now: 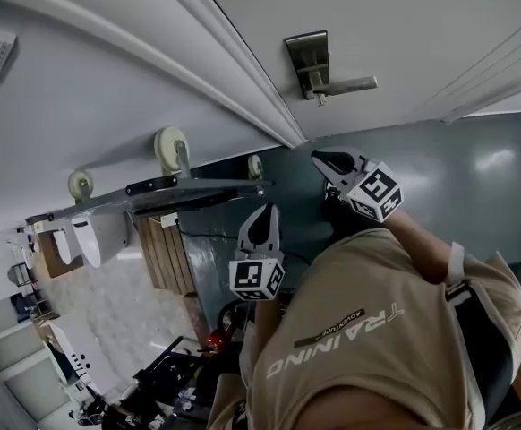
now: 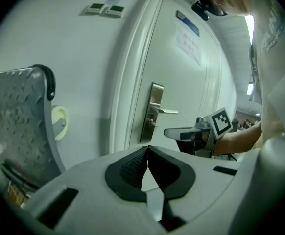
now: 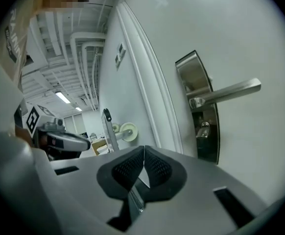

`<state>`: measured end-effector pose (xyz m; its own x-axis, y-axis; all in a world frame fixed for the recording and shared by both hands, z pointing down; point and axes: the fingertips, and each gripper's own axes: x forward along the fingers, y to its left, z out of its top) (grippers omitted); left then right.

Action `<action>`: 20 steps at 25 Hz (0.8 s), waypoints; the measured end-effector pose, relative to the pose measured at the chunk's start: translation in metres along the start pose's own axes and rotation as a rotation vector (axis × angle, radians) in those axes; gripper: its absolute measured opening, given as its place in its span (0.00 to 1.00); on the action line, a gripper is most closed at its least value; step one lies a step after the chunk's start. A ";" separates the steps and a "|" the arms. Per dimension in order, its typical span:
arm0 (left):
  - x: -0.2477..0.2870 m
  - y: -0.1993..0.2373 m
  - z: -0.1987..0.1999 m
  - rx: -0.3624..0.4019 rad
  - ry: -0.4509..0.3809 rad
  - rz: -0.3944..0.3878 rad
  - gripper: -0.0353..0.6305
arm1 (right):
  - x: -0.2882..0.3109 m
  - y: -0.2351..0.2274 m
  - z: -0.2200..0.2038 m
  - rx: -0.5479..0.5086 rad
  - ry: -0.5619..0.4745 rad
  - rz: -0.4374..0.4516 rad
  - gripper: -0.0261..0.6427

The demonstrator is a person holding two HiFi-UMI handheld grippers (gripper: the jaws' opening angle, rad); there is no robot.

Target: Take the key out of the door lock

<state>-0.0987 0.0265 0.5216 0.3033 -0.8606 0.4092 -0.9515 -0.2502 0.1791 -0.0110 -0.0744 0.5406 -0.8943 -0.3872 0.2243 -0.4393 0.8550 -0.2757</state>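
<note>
The white door carries a metal lock plate (image 1: 305, 59) (image 3: 200, 87) with a lever handle (image 1: 348, 84) (image 3: 229, 92). A small key (image 3: 203, 129) (image 1: 320, 99) sticks out of the lock below the handle. My right gripper (image 1: 320, 158) (image 3: 143, 151) is shut with nothing between its pads; it hangs short of the plate, which lies ahead and to its right. My left gripper (image 1: 267, 211) (image 2: 148, 149) is also shut and empty, farther from the door. It faces the plate (image 2: 152, 112), with the right gripper (image 2: 174, 132) showing in front of it.
A metal cart (image 1: 184, 191) (image 2: 15, 116) with pale wheels (image 1: 170, 148) (image 3: 125, 130) stands tipped against the wall left of the door frame (image 1: 243, 88). Wall switches (image 2: 105, 8) sit above it. The person's beige shirt (image 1: 377, 339) fills the lower head view.
</note>
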 end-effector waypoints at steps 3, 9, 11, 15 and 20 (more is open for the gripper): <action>0.024 0.005 0.036 0.064 -0.021 -0.067 0.07 | 0.013 -0.008 0.003 -0.036 0.019 0.036 0.06; 0.063 0.020 0.077 0.149 -0.069 -0.120 0.07 | 0.037 -0.025 0.025 -0.077 -0.001 0.040 0.06; 0.071 0.020 0.079 0.147 -0.072 -0.138 0.07 | 0.038 -0.026 0.029 -0.077 -0.006 0.028 0.06; 0.088 0.018 0.088 0.158 -0.065 -0.195 0.07 | 0.038 -0.020 0.034 -0.063 0.004 0.042 0.06; 0.104 0.012 0.099 0.211 -0.060 -0.275 0.07 | 0.037 -0.027 0.030 -0.022 -0.020 -0.003 0.06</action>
<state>-0.0835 -0.1101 0.4780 0.5521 -0.7712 0.3169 -0.8263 -0.5570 0.0839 -0.0349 -0.1223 0.5280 -0.8944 -0.3967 0.2066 -0.4406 0.8608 -0.2547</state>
